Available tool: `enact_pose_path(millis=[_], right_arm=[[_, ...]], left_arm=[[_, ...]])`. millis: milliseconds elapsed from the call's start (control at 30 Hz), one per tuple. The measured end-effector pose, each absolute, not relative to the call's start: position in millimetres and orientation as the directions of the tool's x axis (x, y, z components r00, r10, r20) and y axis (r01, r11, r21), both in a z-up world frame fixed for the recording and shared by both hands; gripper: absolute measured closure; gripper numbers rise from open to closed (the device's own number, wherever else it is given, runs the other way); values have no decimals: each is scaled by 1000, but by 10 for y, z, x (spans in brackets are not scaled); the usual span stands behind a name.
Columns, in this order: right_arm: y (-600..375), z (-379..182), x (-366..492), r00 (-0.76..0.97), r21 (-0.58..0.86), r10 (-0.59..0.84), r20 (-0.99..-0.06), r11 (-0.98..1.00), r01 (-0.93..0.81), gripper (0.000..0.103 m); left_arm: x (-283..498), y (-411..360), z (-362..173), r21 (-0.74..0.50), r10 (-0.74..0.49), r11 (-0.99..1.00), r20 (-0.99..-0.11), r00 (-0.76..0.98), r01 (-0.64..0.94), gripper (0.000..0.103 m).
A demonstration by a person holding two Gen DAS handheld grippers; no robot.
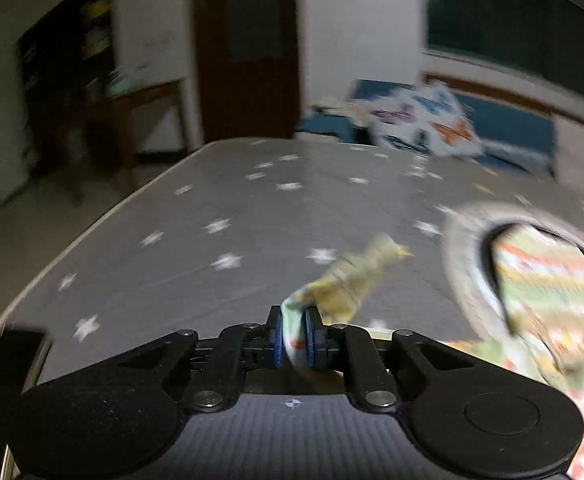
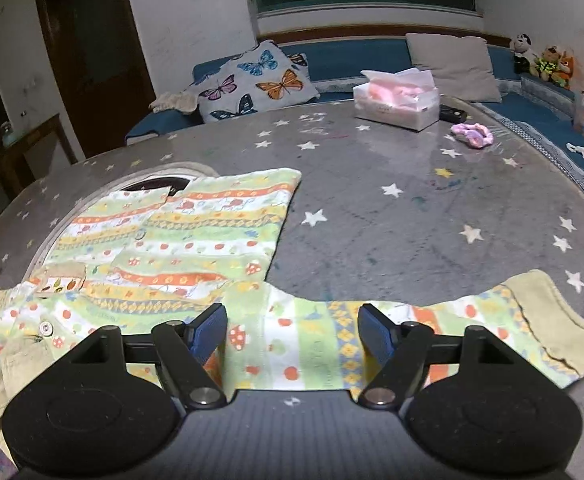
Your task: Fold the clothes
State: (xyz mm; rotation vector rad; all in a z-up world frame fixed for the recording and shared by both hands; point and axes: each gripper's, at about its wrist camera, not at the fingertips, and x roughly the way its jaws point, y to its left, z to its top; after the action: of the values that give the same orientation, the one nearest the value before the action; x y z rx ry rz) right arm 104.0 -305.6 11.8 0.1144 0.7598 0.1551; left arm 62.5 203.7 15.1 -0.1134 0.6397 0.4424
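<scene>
A small patterned shirt [image 2: 196, 236] in green, yellow and orange stripes lies flat on the grey star-printed table [image 2: 412, 208]. Its right sleeve [image 2: 432, 320] stretches out to the right, ending in a pale yellow cuff [image 2: 560, 320]. My right gripper [image 2: 292, 330] hovers over that sleeve, open, with cloth beneath the gap and the blue pads apart from it. In the blurred left wrist view my left gripper [image 1: 296, 338] is shut on the other sleeve [image 1: 352, 280], which rises crumpled from between the pads. The shirt body [image 1: 548, 292] lies at the right.
At the table's far side stand a tissue box [image 2: 396, 100], a dark remote [image 2: 452, 113] and a pink scrunchie [image 2: 472, 135]. A round inset ring [image 2: 72, 216] lies under the shirt. A blue bench with a butterfly cushion [image 2: 252, 82] runs behind. The table edge [image 1: 72, 248] falls off to the left.
</scene>
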Motion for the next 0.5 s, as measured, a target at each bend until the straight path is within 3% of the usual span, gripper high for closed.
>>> enact_pose_path(millis=[100,233,367,500], right_arm=[[-3023,114,1064,710,153,183,-680,982,-107,26],[-2988,134,1085,708,144,189,-680,982,-123,26],[-2941,154,1152,703,137,200,-682,980,-146,26],[-2896,141,1291,692,144,223,-687,975,-171,27]], left_arm=[[558,2204,105,41,412,867,-619,668,-497,86],[472,2322,86,64,460,828,-646,609,-557,65],[494,2211,187,51,417,859,-646,640,-509,65],[703,1907,262,18,293,929,-646,705,-370,64]])
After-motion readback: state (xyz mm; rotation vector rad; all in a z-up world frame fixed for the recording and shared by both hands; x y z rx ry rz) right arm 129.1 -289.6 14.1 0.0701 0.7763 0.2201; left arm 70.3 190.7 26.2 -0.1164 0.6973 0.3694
